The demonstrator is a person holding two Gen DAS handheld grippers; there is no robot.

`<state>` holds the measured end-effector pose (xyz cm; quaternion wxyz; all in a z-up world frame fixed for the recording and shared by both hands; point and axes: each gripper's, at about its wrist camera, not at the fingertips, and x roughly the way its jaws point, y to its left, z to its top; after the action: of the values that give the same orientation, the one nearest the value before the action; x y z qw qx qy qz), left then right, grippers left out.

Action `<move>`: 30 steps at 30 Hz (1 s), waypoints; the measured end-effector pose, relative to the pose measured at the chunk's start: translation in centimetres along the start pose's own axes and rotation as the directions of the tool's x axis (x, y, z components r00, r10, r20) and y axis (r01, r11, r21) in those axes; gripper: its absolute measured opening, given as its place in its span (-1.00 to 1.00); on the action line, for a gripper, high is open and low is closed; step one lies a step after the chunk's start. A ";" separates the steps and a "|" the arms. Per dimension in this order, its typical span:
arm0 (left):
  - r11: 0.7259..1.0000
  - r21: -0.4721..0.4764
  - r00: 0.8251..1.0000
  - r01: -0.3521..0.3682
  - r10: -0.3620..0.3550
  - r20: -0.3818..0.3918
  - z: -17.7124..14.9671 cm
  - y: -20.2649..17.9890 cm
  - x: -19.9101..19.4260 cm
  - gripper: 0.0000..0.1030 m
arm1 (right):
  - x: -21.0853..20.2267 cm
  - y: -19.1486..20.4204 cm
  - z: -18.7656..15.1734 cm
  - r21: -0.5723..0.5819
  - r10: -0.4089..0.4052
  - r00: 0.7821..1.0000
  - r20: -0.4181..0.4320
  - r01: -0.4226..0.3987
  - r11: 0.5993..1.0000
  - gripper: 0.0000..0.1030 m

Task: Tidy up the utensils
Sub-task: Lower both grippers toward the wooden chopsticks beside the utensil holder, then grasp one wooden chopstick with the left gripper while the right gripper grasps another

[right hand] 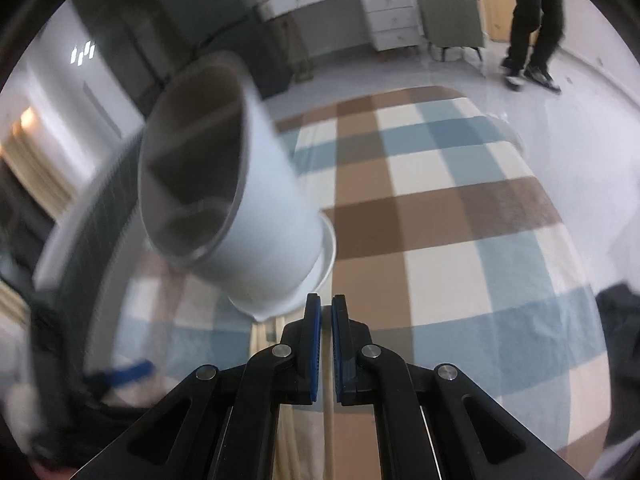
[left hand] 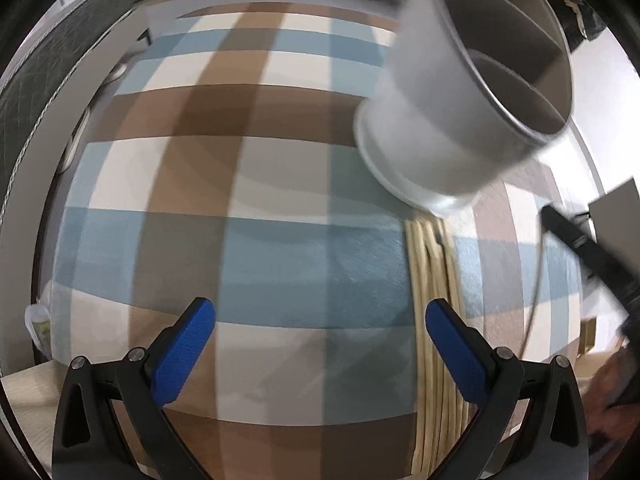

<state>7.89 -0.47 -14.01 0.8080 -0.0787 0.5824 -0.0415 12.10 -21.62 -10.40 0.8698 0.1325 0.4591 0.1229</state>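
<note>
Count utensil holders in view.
1. A white divided utensil holder sits on the plaid tablecloth, at the far end of the chopsticks. Both wrist views show the same one. Others could lie outside the frames.

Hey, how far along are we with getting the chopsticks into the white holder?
Done: nothing yet; the white holder looks empty. In hand: the right claw is shut, with a pale stick showing between its fingers, though a grip isn't certain. The left claw is open above the chopsticks. Left: the bundle lying on the checked cloth has to go in.
</note>
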 end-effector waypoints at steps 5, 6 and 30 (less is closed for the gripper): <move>0.996 0.064 0.997 -0.068 0.069 -0.018 -0.8 -1.7 1.2 0.98 | -2.6 -3.3 0.4 0.159 0.076 0.995 0.065 -0.086 0.984 -0.91; 0.995 0.068 0.996 -0.078 0.080 -0.025 -1.0 -1.9 1.4 0.98 | -3.0 -3.8 0.3 0.176 0.082 0.994 0.075 -0.094 0.980 -0.91; 0.987 0.098 0.992 -0.125 0.127 -0.009 1.8 -2.5 3.7 0.62 | -6.6 -4.7 0.2 0.177 0.085 0.983 0.164 -0.114 0.978 -0.91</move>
<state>10.79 -3.35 -16.48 0.8073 -0.0019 0.5898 -0.0192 9.08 -28.25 -6.81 0.8795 0.2449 0.3923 0.1124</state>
